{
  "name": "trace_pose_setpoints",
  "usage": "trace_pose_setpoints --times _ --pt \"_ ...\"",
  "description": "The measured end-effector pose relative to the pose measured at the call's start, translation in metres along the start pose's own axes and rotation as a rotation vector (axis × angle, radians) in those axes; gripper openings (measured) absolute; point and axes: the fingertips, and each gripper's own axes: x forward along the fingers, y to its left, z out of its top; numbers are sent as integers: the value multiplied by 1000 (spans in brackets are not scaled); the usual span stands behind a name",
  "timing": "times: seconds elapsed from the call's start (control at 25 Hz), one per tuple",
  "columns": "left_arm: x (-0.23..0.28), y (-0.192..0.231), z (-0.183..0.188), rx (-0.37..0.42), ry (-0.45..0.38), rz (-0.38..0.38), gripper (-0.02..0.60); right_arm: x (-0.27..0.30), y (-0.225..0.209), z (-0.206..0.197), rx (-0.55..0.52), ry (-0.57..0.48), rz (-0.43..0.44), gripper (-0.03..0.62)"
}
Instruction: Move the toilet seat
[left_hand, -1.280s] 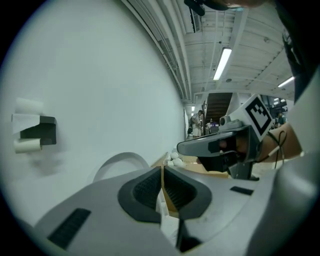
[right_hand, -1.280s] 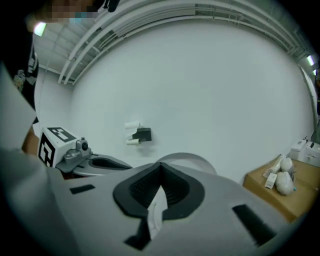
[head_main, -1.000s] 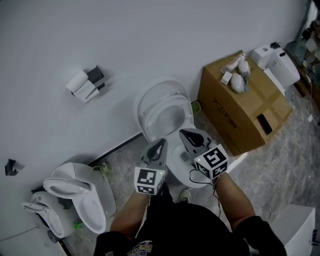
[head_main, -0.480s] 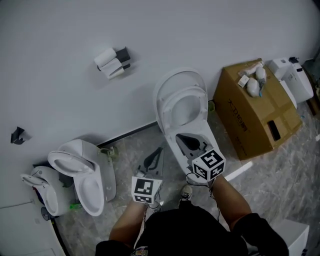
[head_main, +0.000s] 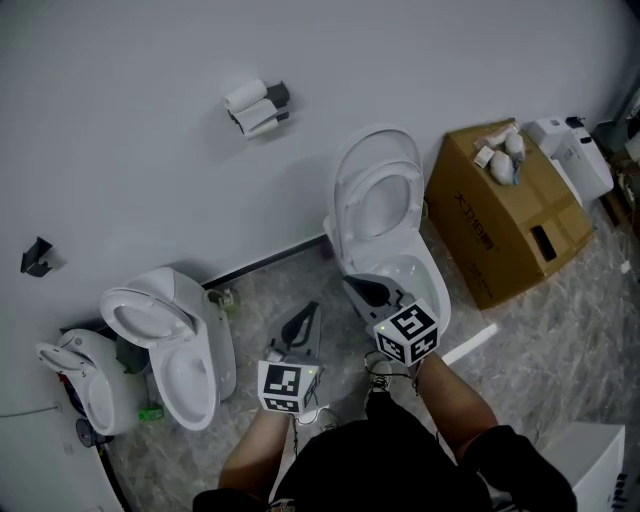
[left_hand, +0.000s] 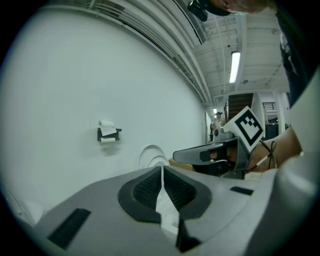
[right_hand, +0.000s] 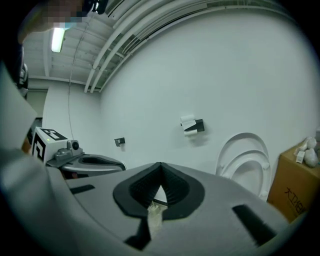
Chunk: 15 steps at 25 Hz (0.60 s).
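A white toilet (head_main: 425, 290) stands against the wall with its seat (head_main: 380, 195) and lid raised upright. In the right gripper view the raised seat (right_hand: 248, 167) shows at the right; in the left gripper view the seat (left_hand: 151, 155) peeks over the jaws. My left gripper (head_main: 313, 306) is shut and empty, over the floor left of the bowl. My right gripper (head_main: 349, 283) is shut and empty, over the bowl's near left rim. Neither touches the seat. Both gripper views show the pads pressed together, left gripper (left_hand: 162, 169) and right gripper (right_hand: 160, 166).
A second toilet (head_main: 175, 345) with its seat up stands at the left, another white fixture (head_main: 75, 390) beside it. A cardboard box (head_main: 510, 215) with small items on top sits right of the toilet. A paper roll holder (head_main: 255, 108) hangs on the wall.
Both grippers have drawn back from the bowl toward the person, the left one now over the floor. The head view has swung, bringing more of the left toilet into sight. The seat stays raised.
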Motion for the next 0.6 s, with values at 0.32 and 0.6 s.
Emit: trace_pose_setpoints --times 0.32,0.6 --pt "-62 -21 -18 -8 -9 -161 15 -58 54 -24 13 4 -200 5" --pt "-75 -78 -32 -31 1 -308 15 -139 63 -47 31 23 -381 5"
